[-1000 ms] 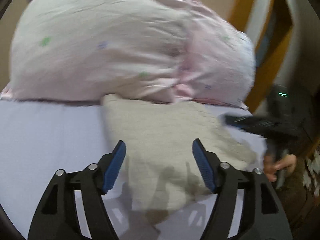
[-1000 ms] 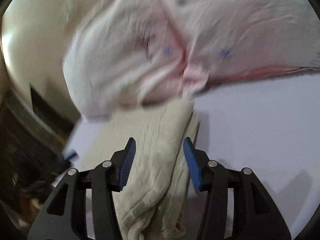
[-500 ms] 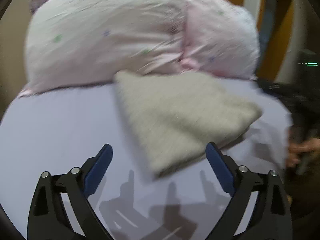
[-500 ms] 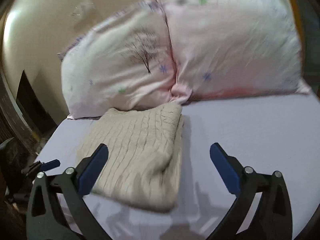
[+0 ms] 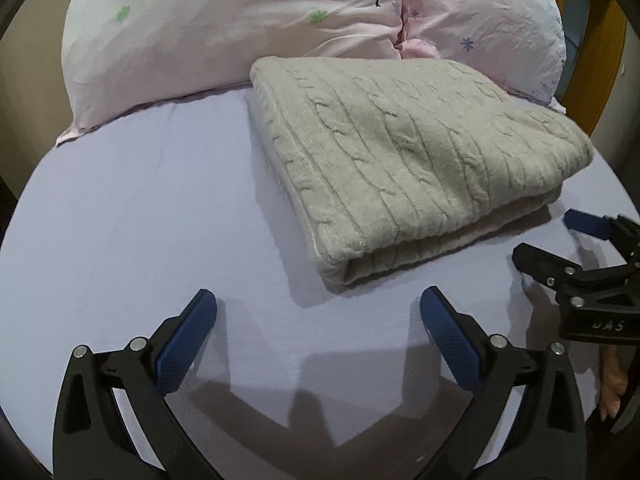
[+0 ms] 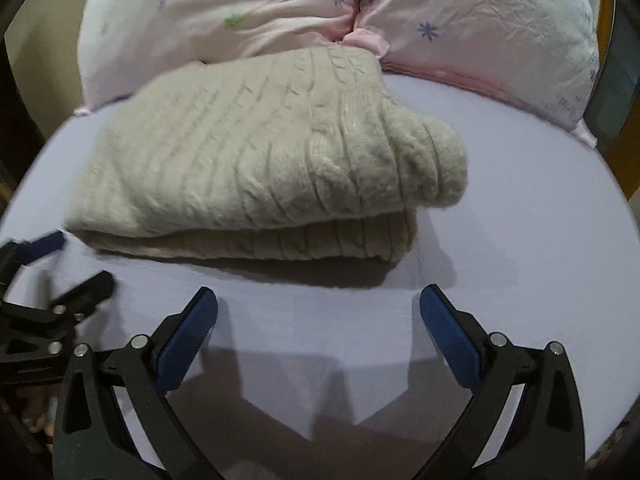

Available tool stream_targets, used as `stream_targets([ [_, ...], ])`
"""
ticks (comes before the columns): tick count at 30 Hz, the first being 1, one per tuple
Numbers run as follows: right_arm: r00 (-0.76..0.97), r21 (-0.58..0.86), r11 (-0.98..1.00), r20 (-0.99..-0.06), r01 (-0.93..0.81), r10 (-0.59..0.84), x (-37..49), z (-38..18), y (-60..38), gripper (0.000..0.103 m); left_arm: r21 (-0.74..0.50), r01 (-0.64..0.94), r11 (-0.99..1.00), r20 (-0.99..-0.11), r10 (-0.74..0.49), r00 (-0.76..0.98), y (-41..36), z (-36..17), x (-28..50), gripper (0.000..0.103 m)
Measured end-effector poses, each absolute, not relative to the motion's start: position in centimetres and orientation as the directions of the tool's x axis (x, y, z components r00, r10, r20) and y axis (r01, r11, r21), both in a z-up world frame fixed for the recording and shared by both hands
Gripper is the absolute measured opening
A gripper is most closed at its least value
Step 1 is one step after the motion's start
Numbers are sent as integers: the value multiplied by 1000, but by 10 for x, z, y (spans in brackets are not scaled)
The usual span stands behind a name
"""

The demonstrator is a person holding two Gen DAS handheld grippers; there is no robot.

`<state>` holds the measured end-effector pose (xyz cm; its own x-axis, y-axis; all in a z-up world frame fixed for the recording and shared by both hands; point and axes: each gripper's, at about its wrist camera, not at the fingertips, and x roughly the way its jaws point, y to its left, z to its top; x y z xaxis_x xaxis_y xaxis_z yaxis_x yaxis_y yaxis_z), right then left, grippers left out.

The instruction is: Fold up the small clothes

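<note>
Folded cable-knit garment rests on the bed against the pillows; left gripper and right gripper hover, fingers wide, empty — fold apparently complete; next, perhaps another garment.

Fuzzy cable-knit sweater, smooth matt sheet

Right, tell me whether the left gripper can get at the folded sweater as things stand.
Probably yes: the left gripper is open, with only bare sheet between its jaws and the sweater just ahead.
</note>
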<state>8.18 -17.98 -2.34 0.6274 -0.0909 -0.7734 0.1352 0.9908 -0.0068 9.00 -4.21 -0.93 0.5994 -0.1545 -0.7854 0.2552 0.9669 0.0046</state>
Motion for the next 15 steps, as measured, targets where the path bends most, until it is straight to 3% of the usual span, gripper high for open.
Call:
stream_targets([
  [15, 628, -6, 991, -773, 135, -90, 82, -27, -179, 101, 8, 255, 967, -785, -152, 601, -41, -9, 88, 102],
])
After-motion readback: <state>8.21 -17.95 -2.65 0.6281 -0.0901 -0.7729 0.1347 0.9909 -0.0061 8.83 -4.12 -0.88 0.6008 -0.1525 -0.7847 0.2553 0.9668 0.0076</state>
